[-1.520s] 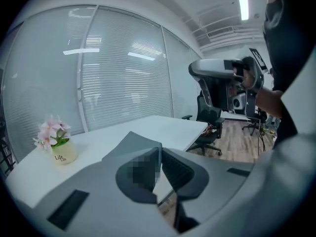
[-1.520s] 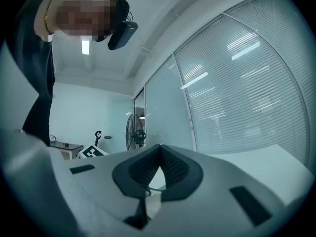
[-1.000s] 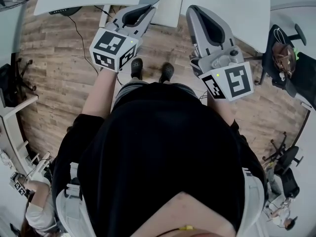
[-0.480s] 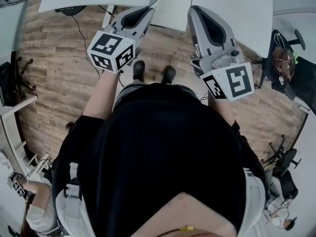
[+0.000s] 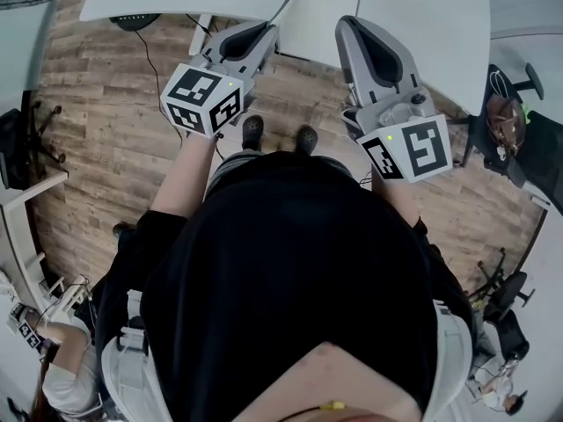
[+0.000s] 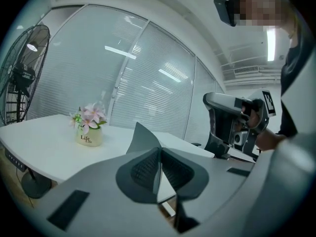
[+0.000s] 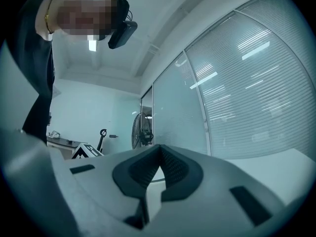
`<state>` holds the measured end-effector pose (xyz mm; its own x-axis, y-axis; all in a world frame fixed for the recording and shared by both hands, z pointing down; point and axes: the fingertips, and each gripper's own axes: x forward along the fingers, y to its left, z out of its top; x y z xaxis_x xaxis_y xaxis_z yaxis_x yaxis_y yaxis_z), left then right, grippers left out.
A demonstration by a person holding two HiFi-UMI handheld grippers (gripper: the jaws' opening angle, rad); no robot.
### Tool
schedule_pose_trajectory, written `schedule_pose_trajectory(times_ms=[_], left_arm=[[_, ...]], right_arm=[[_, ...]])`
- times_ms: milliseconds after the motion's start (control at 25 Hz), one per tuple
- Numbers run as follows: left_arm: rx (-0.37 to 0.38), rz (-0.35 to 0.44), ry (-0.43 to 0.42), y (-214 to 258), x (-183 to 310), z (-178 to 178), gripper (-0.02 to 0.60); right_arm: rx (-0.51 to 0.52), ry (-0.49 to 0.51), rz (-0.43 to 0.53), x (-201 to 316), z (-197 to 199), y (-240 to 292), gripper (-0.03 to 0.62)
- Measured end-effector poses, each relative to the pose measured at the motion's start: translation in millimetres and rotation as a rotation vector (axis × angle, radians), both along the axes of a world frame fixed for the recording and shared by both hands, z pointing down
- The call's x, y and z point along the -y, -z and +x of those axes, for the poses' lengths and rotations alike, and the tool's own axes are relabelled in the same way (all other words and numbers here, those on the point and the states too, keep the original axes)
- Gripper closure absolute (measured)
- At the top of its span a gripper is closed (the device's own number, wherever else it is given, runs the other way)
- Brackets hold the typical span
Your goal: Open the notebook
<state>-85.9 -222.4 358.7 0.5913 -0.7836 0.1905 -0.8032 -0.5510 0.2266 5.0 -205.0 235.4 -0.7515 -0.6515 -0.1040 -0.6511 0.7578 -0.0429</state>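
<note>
Grey-plastic left gripper and right gripper both stand clenched on nothing, pads meeting at the tips, above a wood-plank floor and before a white table bearing a cream pot of pink flowers (no view lets the notebook be made out).

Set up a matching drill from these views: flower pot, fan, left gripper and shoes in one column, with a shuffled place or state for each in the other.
1 flower pot
2 fan
3 left gripper
4 shoes

A on the wooden floor, on the person's feet
B jaws together, nothing between them
C on the white table
D upright past the table's end

Pairs: 1-C, 2-D, 3-B, 4-A
</note>
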Motion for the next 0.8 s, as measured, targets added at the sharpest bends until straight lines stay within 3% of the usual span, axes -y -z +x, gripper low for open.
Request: schedule_pose_trajectory(times_ms=[800], left_arm=[[-0.024, -0.062, 0.037, -25, 0, -68, 0.549]], right_arm=[[-0.039, 0.028, -0.026, 12, -67, -20, 0.591]])
